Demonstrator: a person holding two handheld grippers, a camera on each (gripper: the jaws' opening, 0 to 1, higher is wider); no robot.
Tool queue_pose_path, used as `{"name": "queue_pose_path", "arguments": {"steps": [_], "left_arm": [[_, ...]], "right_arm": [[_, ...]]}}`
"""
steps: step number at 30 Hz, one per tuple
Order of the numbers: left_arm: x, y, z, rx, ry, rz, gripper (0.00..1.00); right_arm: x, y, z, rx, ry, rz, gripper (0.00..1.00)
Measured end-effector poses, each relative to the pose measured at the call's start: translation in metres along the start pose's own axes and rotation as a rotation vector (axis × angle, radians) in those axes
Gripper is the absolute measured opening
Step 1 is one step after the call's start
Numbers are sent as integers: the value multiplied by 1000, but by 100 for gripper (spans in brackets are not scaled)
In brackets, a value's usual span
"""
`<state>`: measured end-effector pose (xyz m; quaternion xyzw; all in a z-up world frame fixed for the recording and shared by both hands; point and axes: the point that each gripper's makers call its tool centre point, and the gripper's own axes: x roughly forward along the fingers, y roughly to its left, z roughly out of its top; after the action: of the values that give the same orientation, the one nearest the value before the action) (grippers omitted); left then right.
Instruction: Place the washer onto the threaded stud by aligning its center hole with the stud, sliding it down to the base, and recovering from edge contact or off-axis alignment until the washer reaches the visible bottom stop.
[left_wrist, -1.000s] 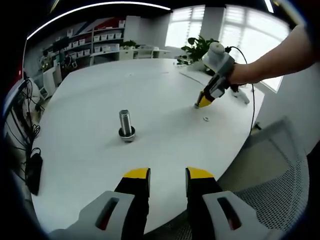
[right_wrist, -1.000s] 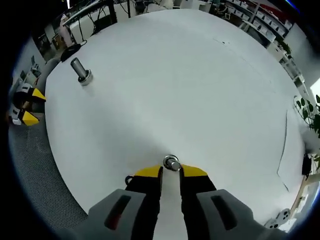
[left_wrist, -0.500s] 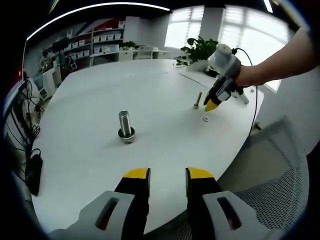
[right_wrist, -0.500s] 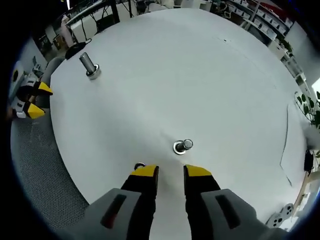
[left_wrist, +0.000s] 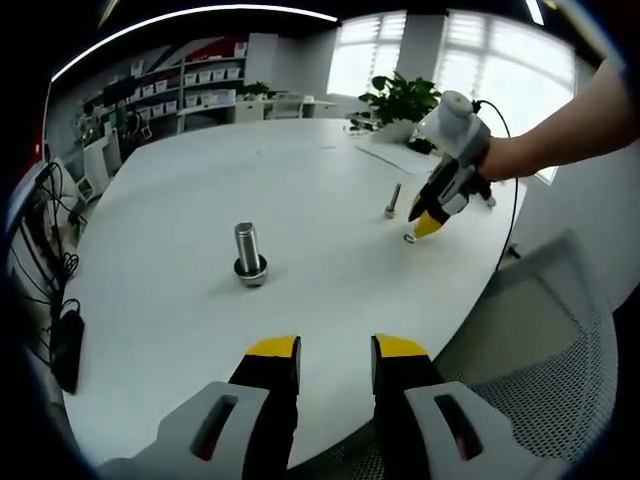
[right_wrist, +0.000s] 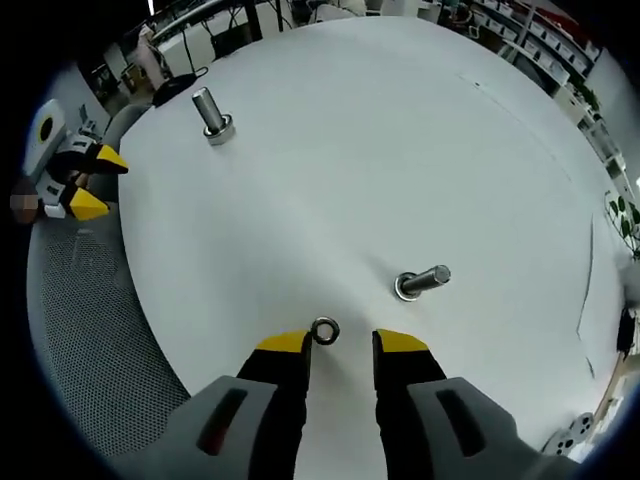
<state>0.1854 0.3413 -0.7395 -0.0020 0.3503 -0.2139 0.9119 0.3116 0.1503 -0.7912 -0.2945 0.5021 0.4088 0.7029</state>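
Observation:
A small metal washer (right_wrist: 324, 330) lies flat on the white round table (right_wrist: 400, 130), just ahead of my right gripper (right_wrist: 340, 345), which is open with its yellow tips on either side of the washer. A slim threaded stud (right_wrist: 422, 281) stands on its base a short way beyond, to the right. A thicker stud (right_wrist: 211, 112) with a ring at its foot stands far off at upper left. In the left gripper view, the thick stud (left_wrist: 249, 255) is ahead and the right gripper (left_wrist: 428, 220) hovers over the washer (left_wrist: 409, 238) beside the slim stud (left_wrist: 393, 200). My left gripper (left_wrist: 336, 350) is open and holds nothing.
A grey mesh chair (left_wrist: 540, 340) sits off the table's near edge. The left gripper (right_wrist: 85, 180) waits beyond the table rim. A plant (left_wrist: 400, 95) and a white device with a cable (left_wrist: 485, 195) are at the far side. Shelves (left_wrist: 190, 90) line the back wall.
My right gripper has drawn back from the slim stud and shifted toward the table edge, so the washer now lies between its tips. The left gripper has stayed put.

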Motion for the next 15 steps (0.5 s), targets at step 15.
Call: {"name": "queue_pose_path", "arguments": {"steps": [15], "left_arm": [[-1, 1, 0, -2, -3, 2, 26]], "right_arm": [[8, -2, -2, -41, 49, -20, 25]]}}
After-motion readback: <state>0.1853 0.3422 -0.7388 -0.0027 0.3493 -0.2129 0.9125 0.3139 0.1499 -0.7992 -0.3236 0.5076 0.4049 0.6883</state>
